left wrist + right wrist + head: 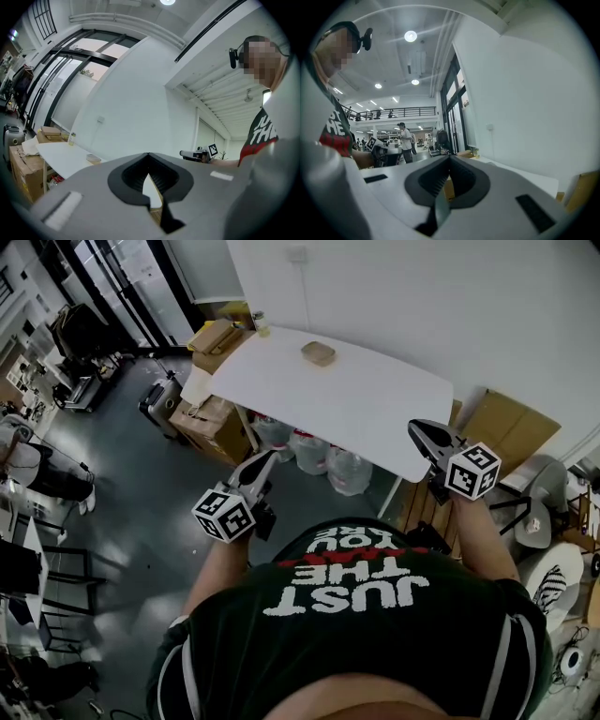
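I hold both grippers up in front of my chest, short of a white table [366,413]. The left gripper [264,459] hangs over the floor near the table's front edge, jaws shut and empty; its own view shows the tips [148,154] meeting. At the table's right corner the right gripper [418,427] is also shut on nothing, its tips [449,157] pressed together. A small tan dish [318,353] lies at the far side of the table, and a small jar [262,324] stands at its far left corner. Neither gripper touches anything.
Cardboard boxes [217,341] are stacked by the table's left end, with a suitcase [157,404] beside them. Large water jugs [349,471] stand under the table. Flat cardboard [511,427] and a chair [532,519] are at the right. A person [406,140] stands in the hall behind.
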The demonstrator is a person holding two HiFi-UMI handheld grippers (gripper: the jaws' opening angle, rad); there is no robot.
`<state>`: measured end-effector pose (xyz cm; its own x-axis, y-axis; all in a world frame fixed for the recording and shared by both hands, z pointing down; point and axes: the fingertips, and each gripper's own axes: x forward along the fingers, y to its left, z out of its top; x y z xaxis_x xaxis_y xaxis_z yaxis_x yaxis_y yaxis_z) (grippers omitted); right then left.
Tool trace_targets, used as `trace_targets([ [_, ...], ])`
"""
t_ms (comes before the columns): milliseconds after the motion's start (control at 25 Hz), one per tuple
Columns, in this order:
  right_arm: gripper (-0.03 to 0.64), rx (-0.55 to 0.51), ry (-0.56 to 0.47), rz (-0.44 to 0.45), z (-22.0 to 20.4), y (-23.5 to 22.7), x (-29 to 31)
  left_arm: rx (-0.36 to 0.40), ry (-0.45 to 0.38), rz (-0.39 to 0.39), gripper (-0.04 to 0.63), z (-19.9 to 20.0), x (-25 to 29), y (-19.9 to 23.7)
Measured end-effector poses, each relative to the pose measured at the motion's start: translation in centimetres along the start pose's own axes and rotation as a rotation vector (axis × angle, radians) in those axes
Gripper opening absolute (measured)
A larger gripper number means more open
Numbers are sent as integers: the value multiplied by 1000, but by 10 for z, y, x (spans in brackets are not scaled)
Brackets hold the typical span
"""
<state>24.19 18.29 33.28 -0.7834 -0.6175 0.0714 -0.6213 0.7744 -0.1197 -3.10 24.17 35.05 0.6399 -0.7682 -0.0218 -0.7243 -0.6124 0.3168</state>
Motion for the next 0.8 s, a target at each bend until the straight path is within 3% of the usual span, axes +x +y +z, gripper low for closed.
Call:
trace_targets([
  [240, 8, 1, 2, 30, -3, -32, 2, -9, 20, 0, 8, -11, 38, -3],
  [440, 8, 16, 13, 20, -7, -57, 21, -18, 46, -14, 8, -14, 64, 20],
  [640, 8, 32, 22, -17, -13, -97, 69, -44, 59, -42, 8, -15, 103, 76],
  [800, 8, 14, 34, -46, -15, -131, 134, -55, 68, -77, 8, -9, 144, 156],
])
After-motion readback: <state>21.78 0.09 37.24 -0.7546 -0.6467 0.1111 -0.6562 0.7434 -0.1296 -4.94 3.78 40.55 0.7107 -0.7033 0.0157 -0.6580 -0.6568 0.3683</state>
